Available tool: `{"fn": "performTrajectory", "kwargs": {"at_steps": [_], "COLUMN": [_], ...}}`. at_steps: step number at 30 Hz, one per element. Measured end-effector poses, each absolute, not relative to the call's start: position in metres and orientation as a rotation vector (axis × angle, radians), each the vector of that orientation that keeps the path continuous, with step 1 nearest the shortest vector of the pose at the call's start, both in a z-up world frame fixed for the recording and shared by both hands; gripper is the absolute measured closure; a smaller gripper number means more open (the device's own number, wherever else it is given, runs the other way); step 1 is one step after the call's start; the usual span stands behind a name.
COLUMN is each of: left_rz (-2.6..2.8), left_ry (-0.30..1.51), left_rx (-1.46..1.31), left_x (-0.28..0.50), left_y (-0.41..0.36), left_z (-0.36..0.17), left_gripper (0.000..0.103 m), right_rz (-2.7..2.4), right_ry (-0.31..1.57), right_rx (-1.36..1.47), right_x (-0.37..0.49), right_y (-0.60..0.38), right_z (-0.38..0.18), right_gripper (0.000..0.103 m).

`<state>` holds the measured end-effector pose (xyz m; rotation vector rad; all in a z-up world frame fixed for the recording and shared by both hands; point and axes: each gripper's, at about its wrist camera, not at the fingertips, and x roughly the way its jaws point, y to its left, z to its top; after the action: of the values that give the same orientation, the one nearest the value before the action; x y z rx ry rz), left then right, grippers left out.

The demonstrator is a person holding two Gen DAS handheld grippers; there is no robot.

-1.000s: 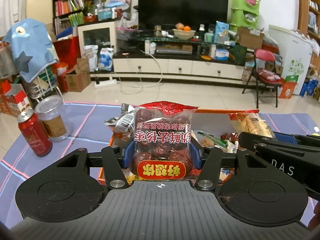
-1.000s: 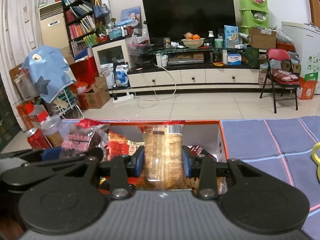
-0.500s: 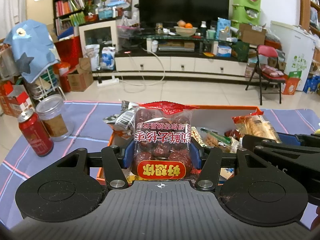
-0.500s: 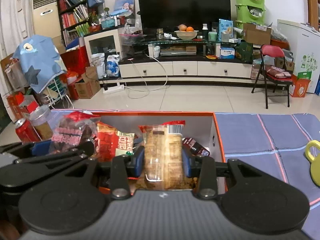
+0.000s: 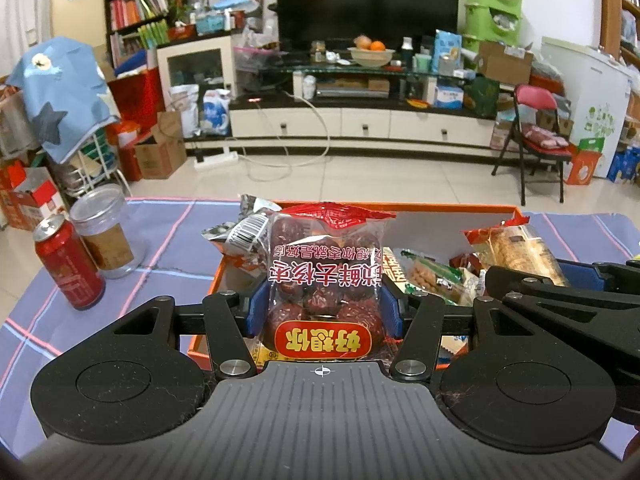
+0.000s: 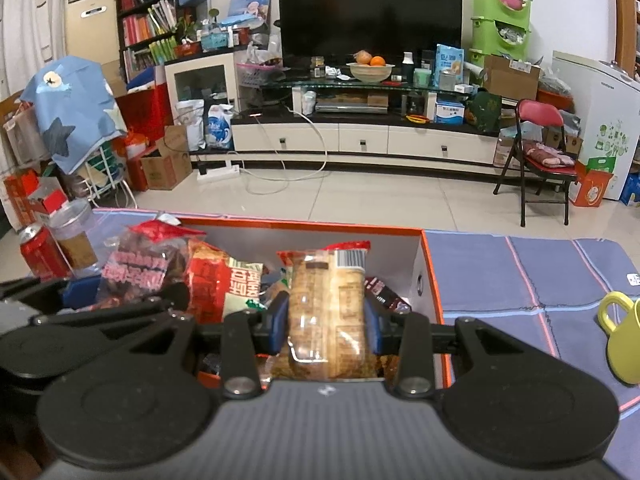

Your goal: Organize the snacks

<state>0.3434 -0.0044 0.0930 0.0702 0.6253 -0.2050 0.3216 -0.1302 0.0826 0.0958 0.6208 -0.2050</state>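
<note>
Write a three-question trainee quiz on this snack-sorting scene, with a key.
1. True or false: the left gripper is shut on the bag of red dates.
2. What does the right gripper hold? A) yellow mug B) clear pack of brown biscuits C) red can
3. Fill in: the red can stands beside the ____ jar, outside the orange box.

Key: 1 true; 2 B; 3 clear
</note>
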Motion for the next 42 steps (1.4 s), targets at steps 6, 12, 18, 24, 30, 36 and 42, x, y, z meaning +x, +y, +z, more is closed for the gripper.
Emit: {"fn": "performTrajectory", "kwargs": {"at_steps": [6,12,18,24,30,36,42], "left_rz": [-0.211,-0.181,-0.144,-0.143,-0.154,-0.138,-0.148], "left_ry": [0.631,0.599,0.574,0.586,0.572,0.547,0.543], "left_rx": [0.066,0.045,0.032,0.038,0.048,0.046,0.008], "left_x": [0.345,0.344,0.341,0.341,0.333,0.317,0.285], "left_y": [-0.005,0.003,0.012,0.014,0.015,0.023,0.041], "left_z": [0.091,0.096,0.105,0.108,0.113,0.126,0.139], "left_gripper": [0.072,0.045,0.034,0.032,0.026,0.017,0.014], "right_rz": [-0.205,-0.239,-0.267,-0.28,-0.291,-0.312,-0.276], "right_ry": [0.626,0.611,0.558,0.524,0.471,0.386,0.33], "right_rx": [0.106,0.103,0.093,0.072,0.06,0.056,0.08], "right_x": [0.322,0.321,0.313,0.309,0.3,0.282,0.239], "right_y": [-0.133,-0.134,-0.138,-0.139,-0.139,-0.139,-0.134], "right_z": [0.082,0.084,0.093,0.098,0.11,0.13,0.152], "right_gripper": [0.065,0.041,0.019,0.01,0.01,0.01,0.01]}}
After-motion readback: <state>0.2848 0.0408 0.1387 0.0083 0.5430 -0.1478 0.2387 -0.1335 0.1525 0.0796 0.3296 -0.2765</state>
